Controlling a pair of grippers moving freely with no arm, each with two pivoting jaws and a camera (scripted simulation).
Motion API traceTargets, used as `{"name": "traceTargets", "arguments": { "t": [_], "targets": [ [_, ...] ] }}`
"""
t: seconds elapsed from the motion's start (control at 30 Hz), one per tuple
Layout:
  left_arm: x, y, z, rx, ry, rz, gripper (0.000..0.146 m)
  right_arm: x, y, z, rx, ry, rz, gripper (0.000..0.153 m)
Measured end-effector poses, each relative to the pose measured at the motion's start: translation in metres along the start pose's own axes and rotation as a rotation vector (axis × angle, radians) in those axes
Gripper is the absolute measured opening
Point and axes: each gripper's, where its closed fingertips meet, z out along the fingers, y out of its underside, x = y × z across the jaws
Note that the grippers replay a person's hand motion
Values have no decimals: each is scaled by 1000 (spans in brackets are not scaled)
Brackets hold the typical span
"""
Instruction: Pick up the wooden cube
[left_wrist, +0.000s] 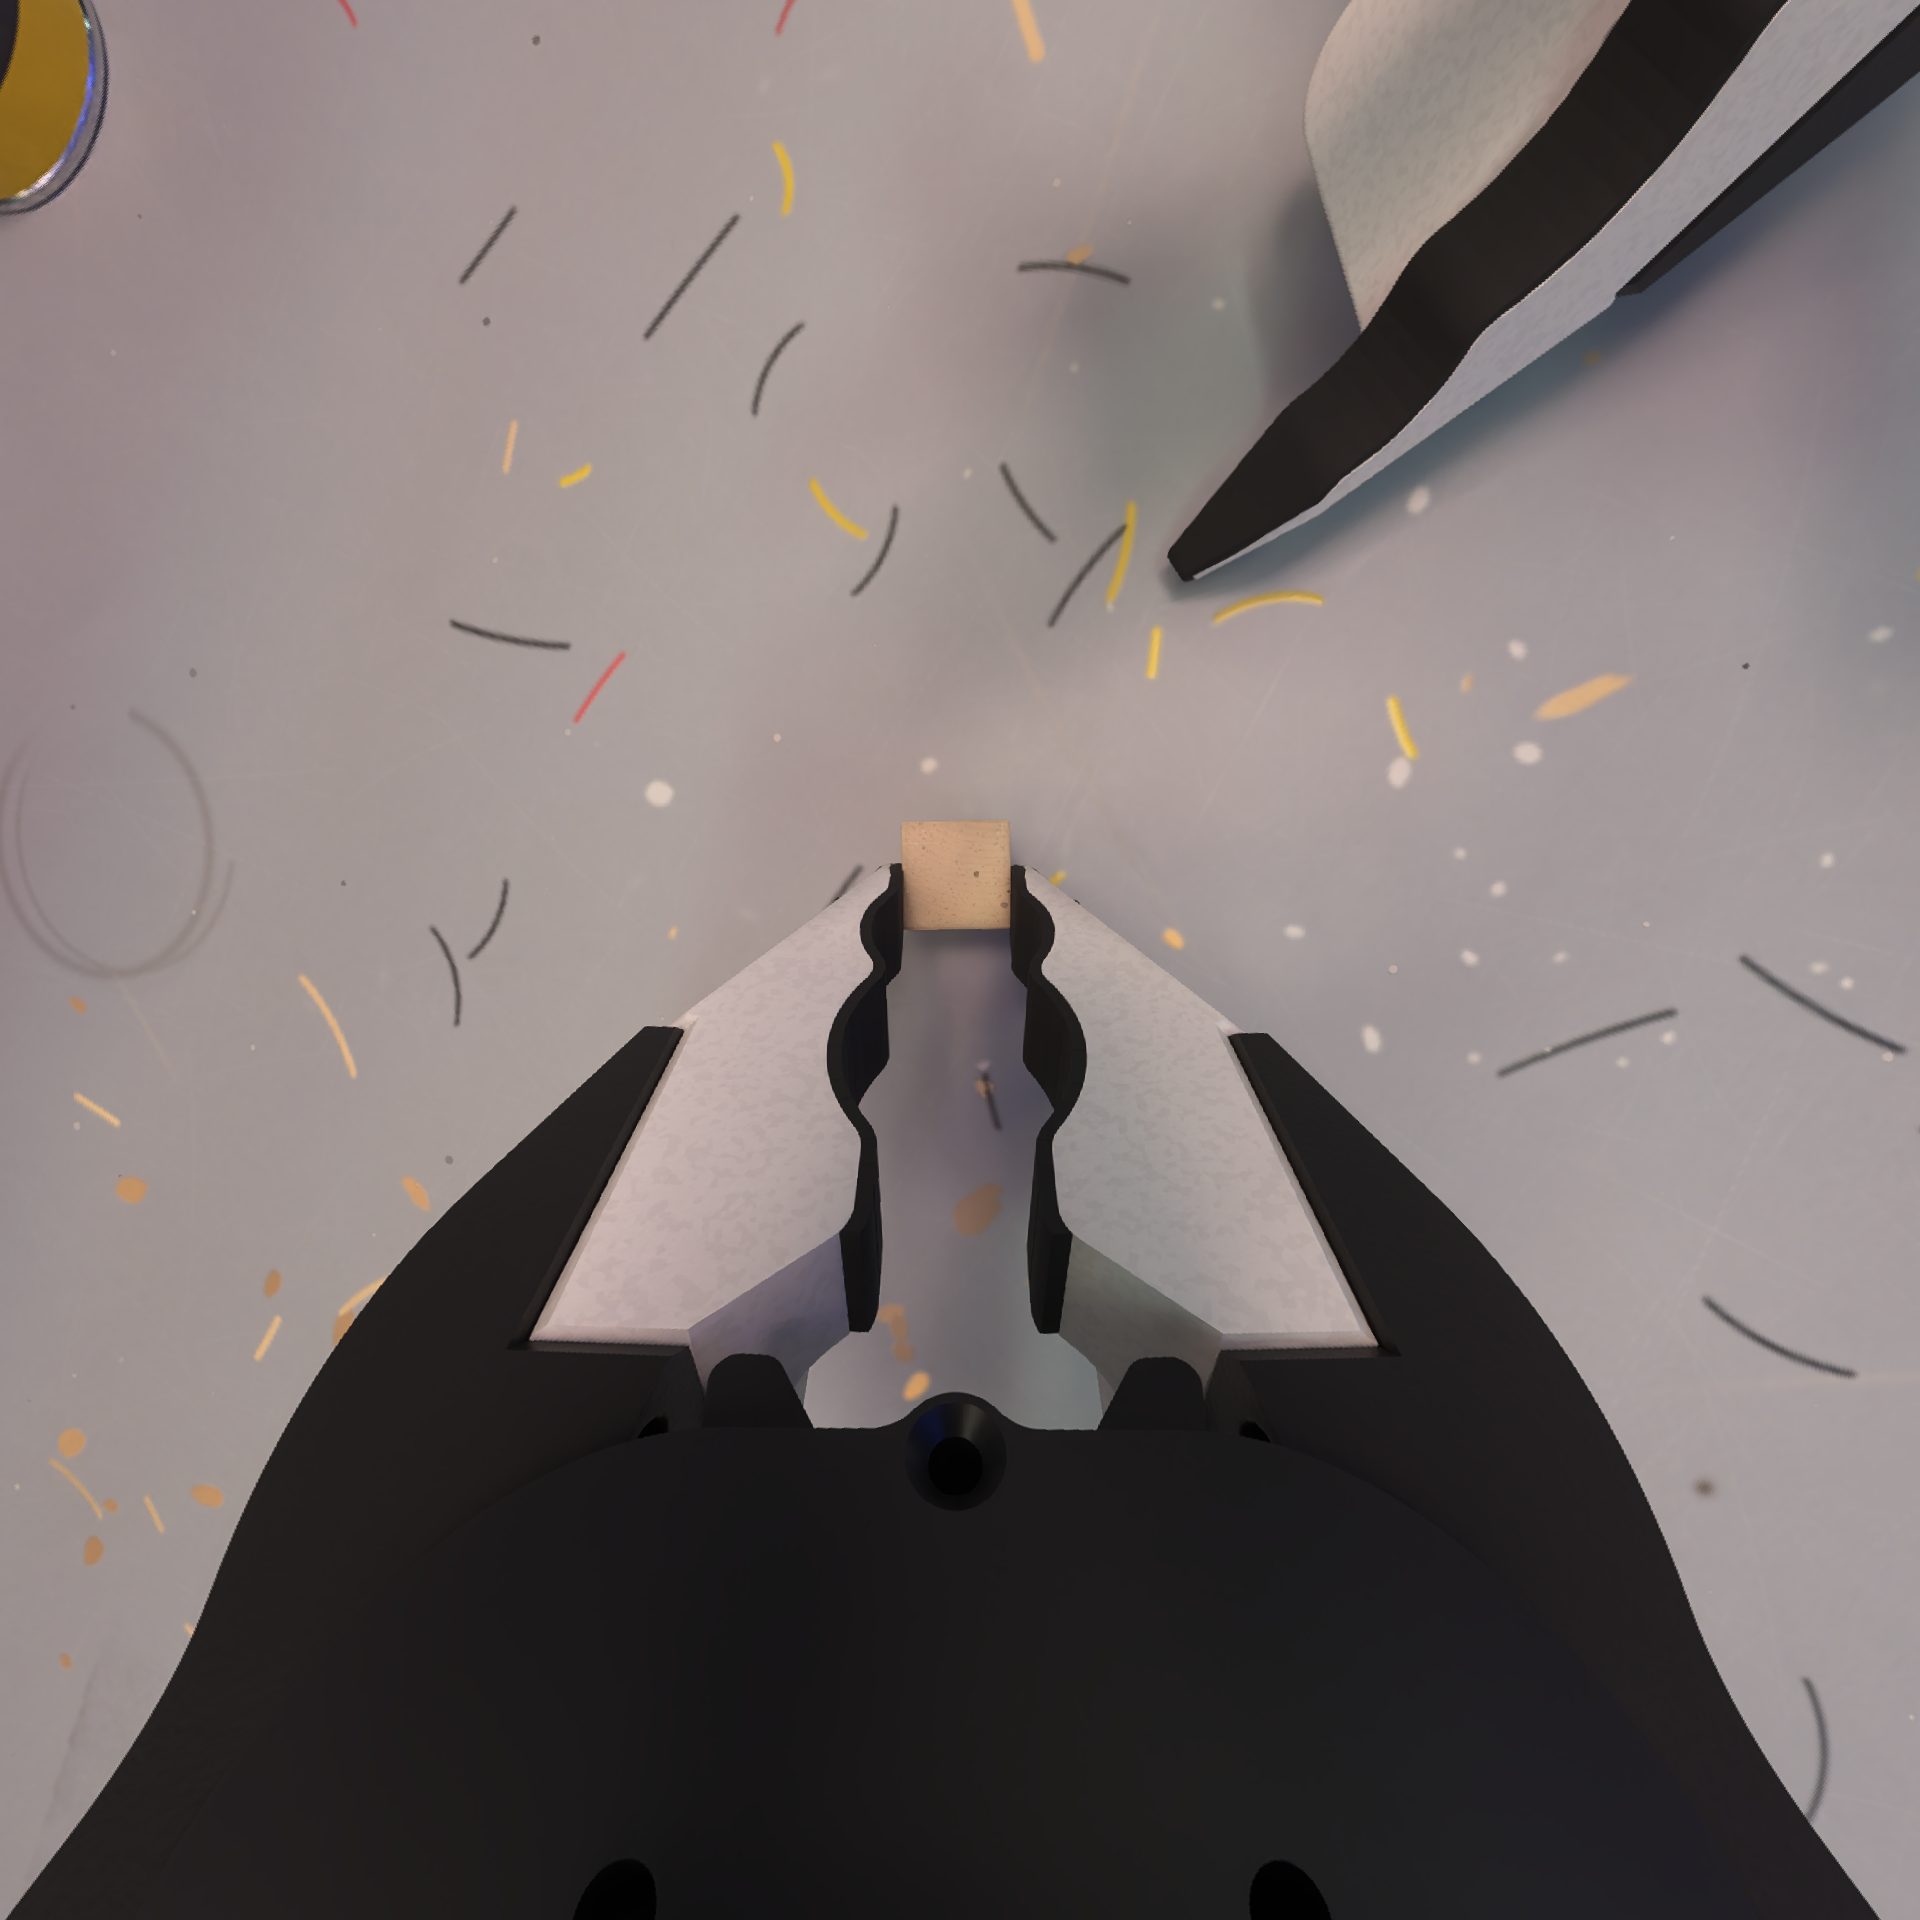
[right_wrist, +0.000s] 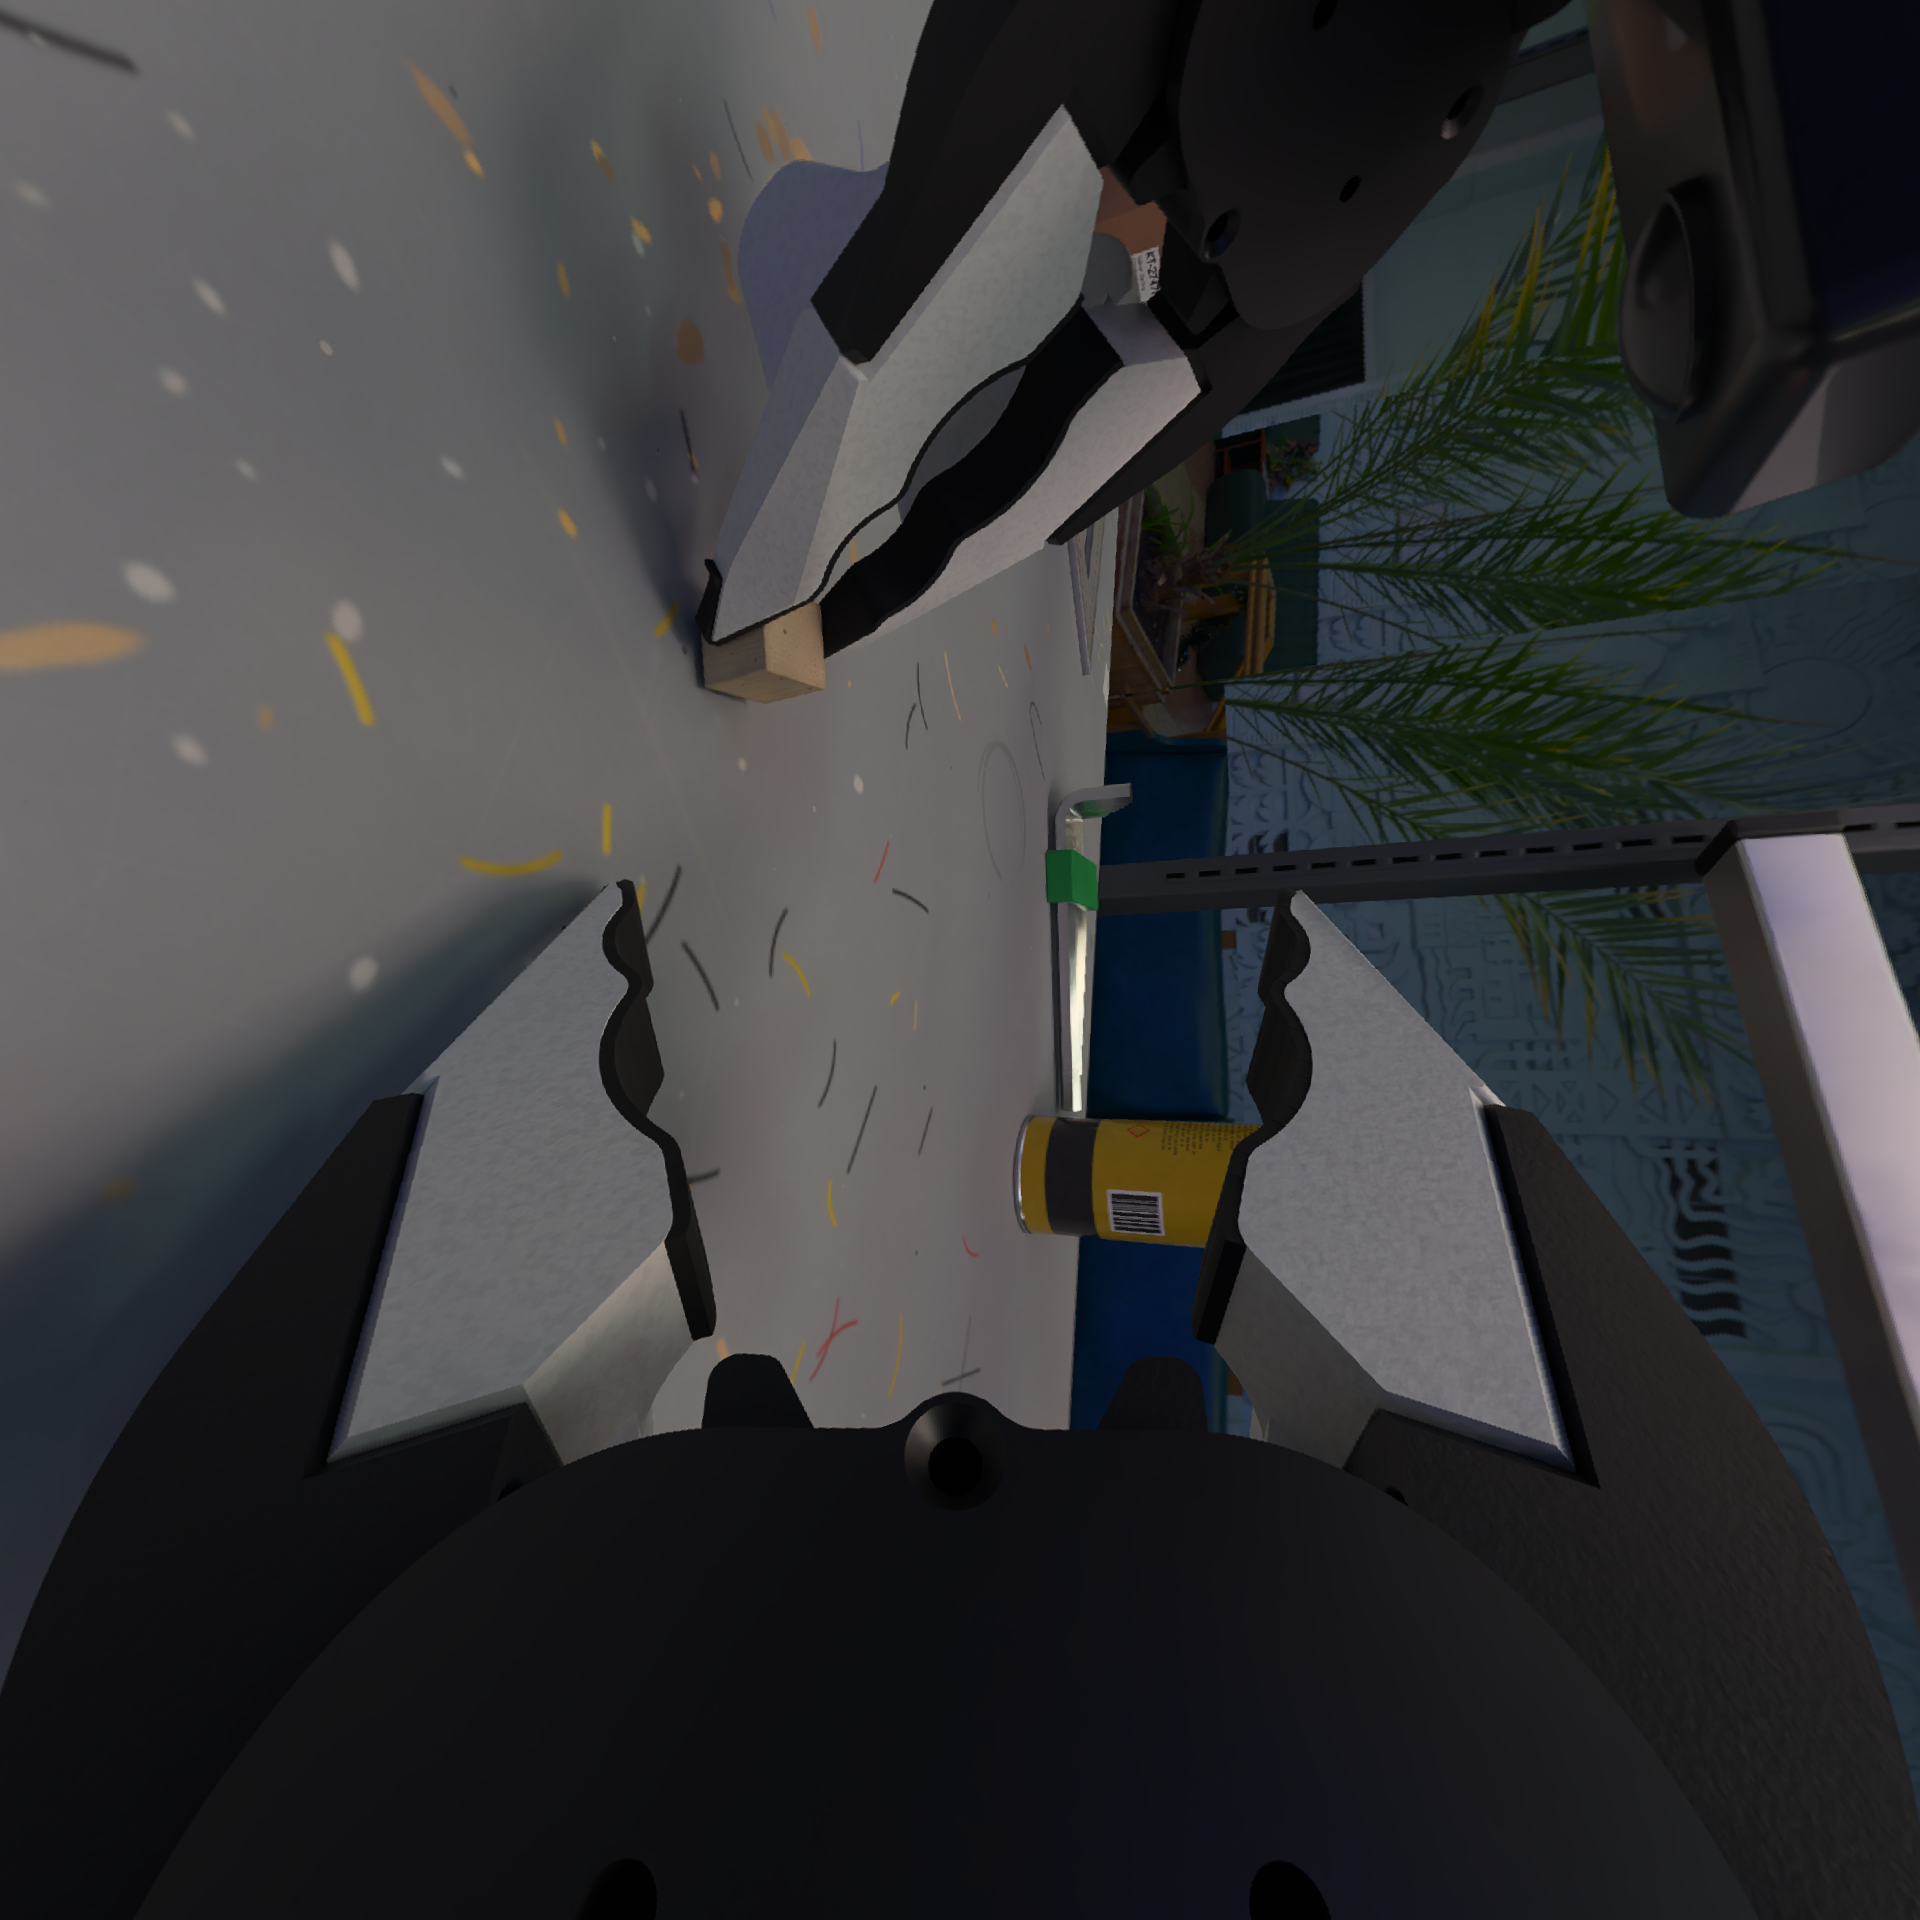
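1. Left gripper (left_wrist: 956, 896) first: the jaws are drawn in narrow, and the wooden cube (left_wrist: 955, 875) sits right between the fingertips, a black pad pressed against each side. That reads as a closed grip on the cube.

2. In the right wrist view the same cube (right_wrist: 774, 657) shows at the tips of the left gripper (right_wrist: 764, 623), with its bottom face seemingly touching the speckled grey tabletop (right_wrist: 312, 416). My call: the grasp is made and the lift is what's left, or has barely started.

3. Right gripper (right_wrist: 956, 925): jaws spread wide, nothing between them. It hangs off to one side of the cube, well apart from it, with no part in the grip.

4. Further out from the right jaws, a yellow-and-black can (right_wrist: 1132, 1179) lies on its side near the table edge, partly behind the right-hand finger. Its end faces the camera; whether anything is inside, I can't tell.

5. Beyond the can, a metal L-shaped key with a green sleeve (right_wrist: 1072, 935) lies along the table edge.

6. From the left wrist view, a yellow round-rimmed object (left_wrist: 47, 99) peeks in at the far corner, too cropped to judge any contents.
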Motion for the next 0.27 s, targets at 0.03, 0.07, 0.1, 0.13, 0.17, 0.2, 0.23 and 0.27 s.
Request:
{"name": "traceTargets", "arguments": {
  "t": [0.03, 0.07, 0.1, 0.13, 0.17, 0.2, 0.23, 0.27],
  "targets": [
    [1, 0, 0, 0, -3, 0, 20, 0, 0, 0, -5, 1, -16, 117],
    [1, 0, -1, 0, -7, 2, 20, 0, -1, 0, -9, 1, -28, 116],
    [2, 1, -1, -1, -9, 0, 20, 0, -2, 0, -14, 1, -39, 116],
    [3, 1, -1, 0, -8, -8, 20, 1, -2, 0, -20, 1, -53, 116],
    [3, 2, 0, -2, -11, -21, 20, 1, -4, 0, -23, 2, -68, 116],
    [2, 3, 0, -2, -19, -39, 20, 1, -5, 0, -24, 4, -78, 116],
    [2, 3, -1, 0, -26, -61, 20, 1, -7, 0, -23, 5, -86, 115],
    [3, 4, -1, 1, -32, -83, 20, 1, -8, 0, -27, 6, -96, 115]
  ]
}}
